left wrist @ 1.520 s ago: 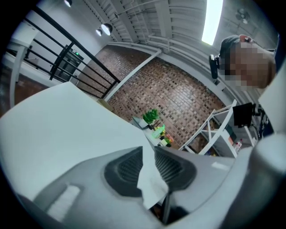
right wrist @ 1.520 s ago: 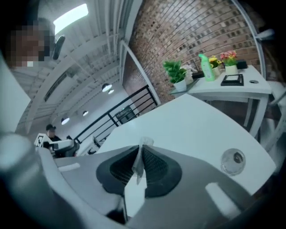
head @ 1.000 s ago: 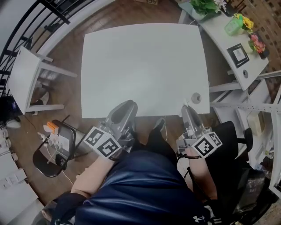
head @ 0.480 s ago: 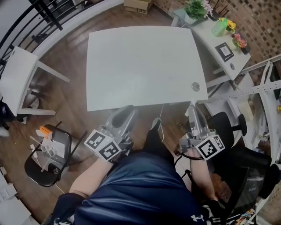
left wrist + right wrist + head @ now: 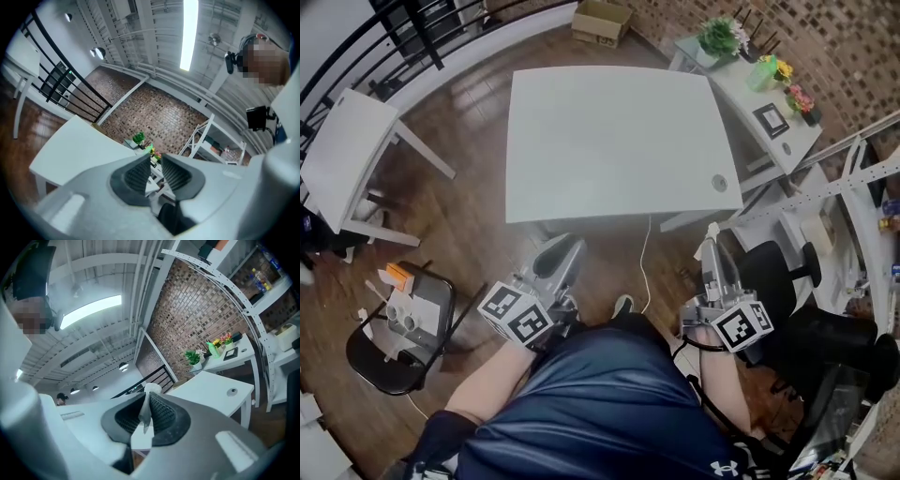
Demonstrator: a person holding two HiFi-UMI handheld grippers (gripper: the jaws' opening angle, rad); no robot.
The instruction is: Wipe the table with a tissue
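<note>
Pulled back from the table, right tongs pinch a tissue jutting forward.

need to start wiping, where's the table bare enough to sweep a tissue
Nearly the whole white table is bare, edge to edge; only a round cable grommet sits near its right front corner. The side desk on its right is crowded with plants and a frame.

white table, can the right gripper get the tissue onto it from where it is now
Probably not yet. The right gripper, shut on the tissue, sits near the person's body, with floor between it and the table. Nothing blocks it; a step forward should do.
</note>
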